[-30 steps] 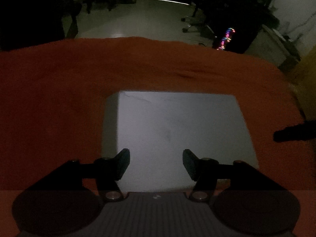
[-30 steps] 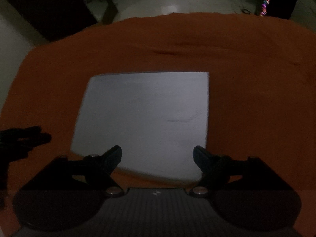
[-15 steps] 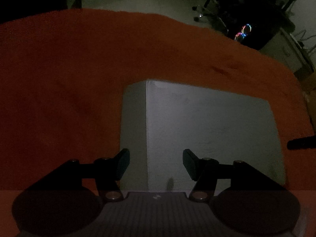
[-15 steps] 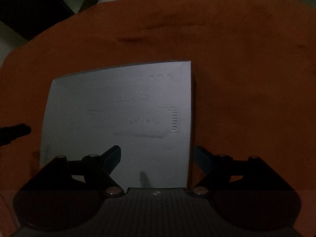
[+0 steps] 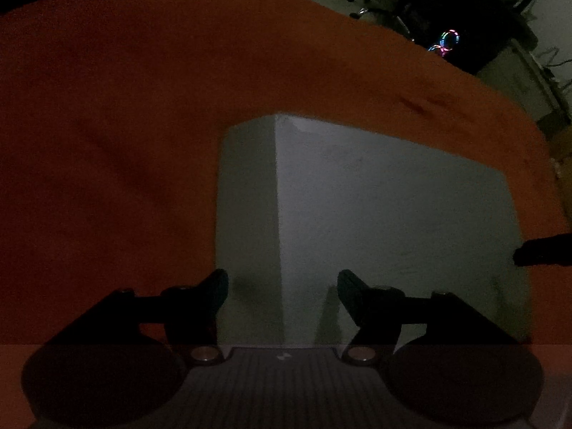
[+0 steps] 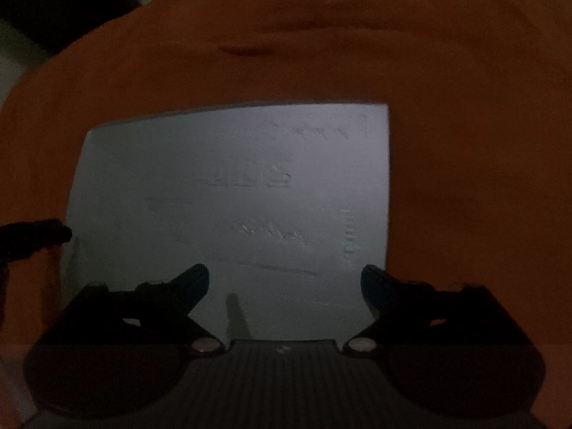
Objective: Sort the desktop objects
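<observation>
box (image 5: 386, 214) nearer; between left claw (image 5: 282, 284) tips

A box (image 5: 393, 214) lies on the cloth (image 5: 125, 125), between both grippers.

Faint embossed marks stood on the top of the white box (image 6: 232, 193), seen upside down from the right wrist, but the dim light left none of them readable.
</observation>
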